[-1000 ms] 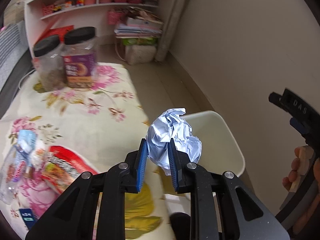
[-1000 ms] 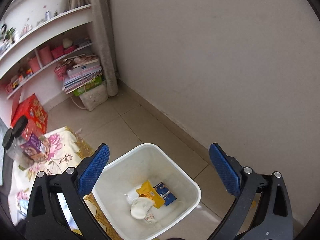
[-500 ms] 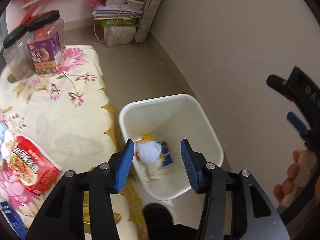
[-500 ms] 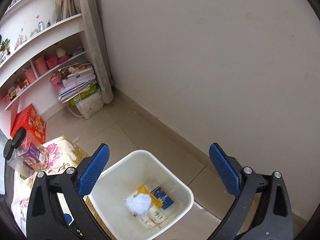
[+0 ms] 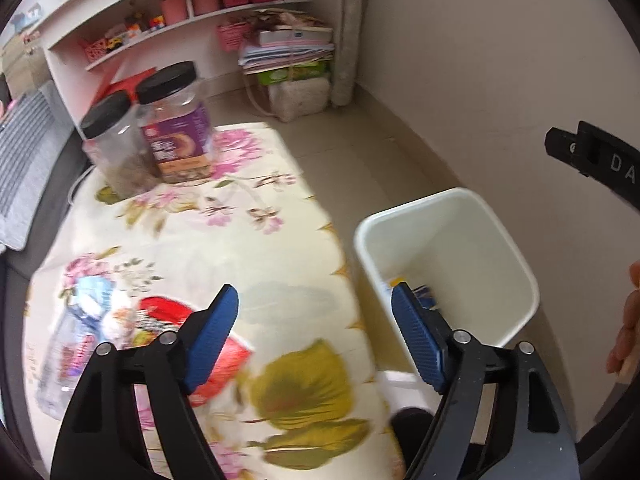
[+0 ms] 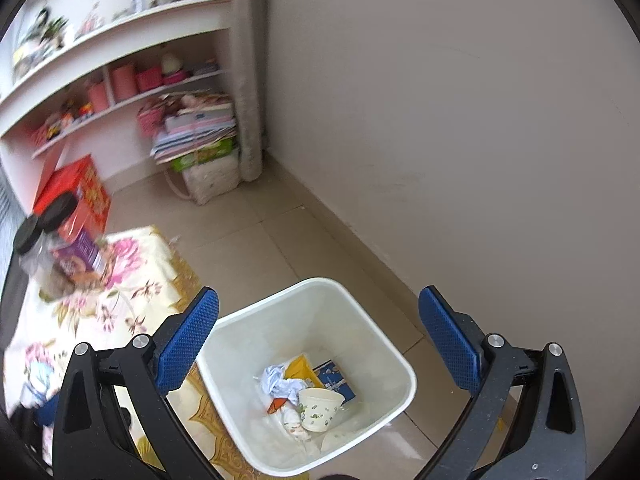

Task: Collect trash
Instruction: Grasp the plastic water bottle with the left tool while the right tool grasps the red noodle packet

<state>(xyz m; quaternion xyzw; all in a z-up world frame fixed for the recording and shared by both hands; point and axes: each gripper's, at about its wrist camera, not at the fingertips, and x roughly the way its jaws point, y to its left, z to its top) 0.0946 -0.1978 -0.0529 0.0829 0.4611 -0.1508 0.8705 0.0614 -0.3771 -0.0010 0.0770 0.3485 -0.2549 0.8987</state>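
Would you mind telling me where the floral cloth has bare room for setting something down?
The floral cloth is bare between the two jars and the red packet. Its near-left corner is crowded: plastic bottle and wrappers lie there.

Two black-lidded jars (image 5: 160, 128) are standing side by side on the floral cloth (image 5: 248, 248); a paper stack (image 5: 290, 50) is sitting under white shelves (image 6: 120, 40), near a red box (image 6: 82, 192).

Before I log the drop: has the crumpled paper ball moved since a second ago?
Yes. It left the left gripper, now open, and lies in the white bin as the crumpled paper ball beside the paper cup.
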